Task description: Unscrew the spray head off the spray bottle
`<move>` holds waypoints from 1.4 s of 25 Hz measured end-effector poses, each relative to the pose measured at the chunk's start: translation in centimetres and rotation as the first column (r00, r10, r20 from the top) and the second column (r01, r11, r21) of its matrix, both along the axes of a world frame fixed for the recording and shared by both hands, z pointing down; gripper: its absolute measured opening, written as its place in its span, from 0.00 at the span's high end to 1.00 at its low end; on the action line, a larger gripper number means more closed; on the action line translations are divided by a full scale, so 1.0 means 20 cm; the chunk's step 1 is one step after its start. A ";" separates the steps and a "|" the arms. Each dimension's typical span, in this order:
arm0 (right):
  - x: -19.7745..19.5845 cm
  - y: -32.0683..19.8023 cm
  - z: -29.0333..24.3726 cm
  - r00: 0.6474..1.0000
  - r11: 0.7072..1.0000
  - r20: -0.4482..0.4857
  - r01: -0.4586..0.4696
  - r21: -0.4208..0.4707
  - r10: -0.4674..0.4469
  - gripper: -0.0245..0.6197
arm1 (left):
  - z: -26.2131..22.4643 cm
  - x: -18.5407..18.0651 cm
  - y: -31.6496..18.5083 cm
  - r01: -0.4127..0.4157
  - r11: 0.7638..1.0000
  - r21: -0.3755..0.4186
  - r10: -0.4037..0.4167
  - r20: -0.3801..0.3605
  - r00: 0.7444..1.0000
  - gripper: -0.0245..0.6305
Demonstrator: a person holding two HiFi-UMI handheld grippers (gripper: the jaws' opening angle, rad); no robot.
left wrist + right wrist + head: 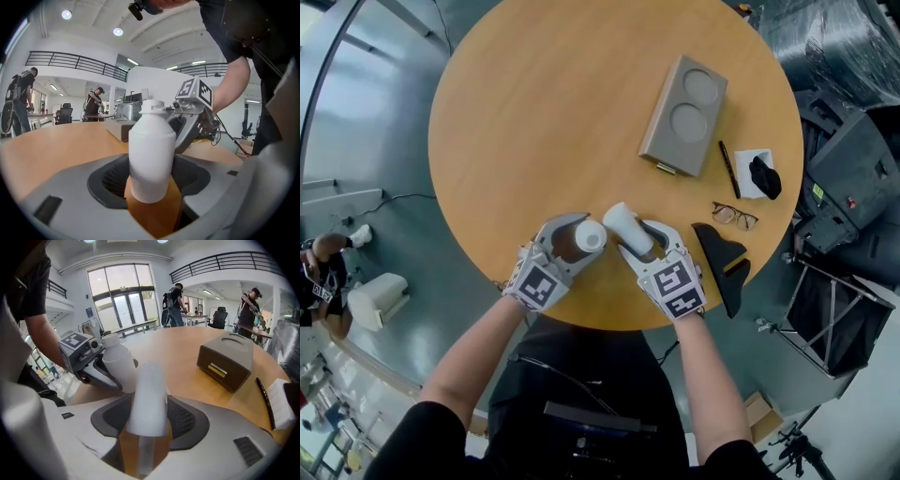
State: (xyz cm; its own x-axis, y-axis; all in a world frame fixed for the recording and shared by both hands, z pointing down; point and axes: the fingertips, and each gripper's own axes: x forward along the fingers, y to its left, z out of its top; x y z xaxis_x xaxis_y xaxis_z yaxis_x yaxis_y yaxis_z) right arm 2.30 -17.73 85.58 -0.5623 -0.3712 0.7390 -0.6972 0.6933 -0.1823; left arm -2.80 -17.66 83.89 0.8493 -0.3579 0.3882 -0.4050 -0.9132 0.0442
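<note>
My left gripper (575,238) is shut on the white spray bottle (590,234), over the near edge of the round wooden table (553,103). In the left gripper view the bottle (151,157) stands between the jaws with its bare neck (151,107) uncovered. My right gripper (639,238) is shut on the white spray head (627,226), just to the right of the bottle and apart from it. In the right gripper view the spray head (146,397) sits between the jaws with its clear tube (140,453) hanging below, and the bottle (118,365) is to its left.
A grey box (684,114) with two round recesses lies at the far right of the table. Beside it are a black pen (728,169), a white pad with a dark object (758,174), glasses (734,216) and a black stand (722,255). People stand in the background.
</note>
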 end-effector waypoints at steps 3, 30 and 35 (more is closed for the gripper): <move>-0.04 0.02 0.01 1.000 1.000 0.009 0.011 -0.023 -0.011 0.57 | 0.07 -0.03 0.03 -0.020 1.000 -0.005 0.020 0.069 0.997 0.50; -0.16 0.41 -1.62 0.878 0.955 0.465 -0.031 0.296 -0.115 0.62 | -1.57 -0.16 0.52 0.023 0.998 -0.065 -0.038 -0.236 0.971 0.62; -0.15 0.51 -1.96 0.848 0.923 0.505 -0.051 0.381 -0.162 0.90 | -1.87 -0.15 0.63 -0.008 1.000 -0.001 0.007 -0.255 0.967 0.91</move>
State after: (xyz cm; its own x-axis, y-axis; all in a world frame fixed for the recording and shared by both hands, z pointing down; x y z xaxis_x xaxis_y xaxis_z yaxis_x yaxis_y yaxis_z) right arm -0.65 -7.59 46.34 -0.8480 -0.5094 0.1465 -0.5300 0.8164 -0.2292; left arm -5.79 -5.09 46.46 0.9229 -0.3506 0.1591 -0.3732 -0.9161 0.1465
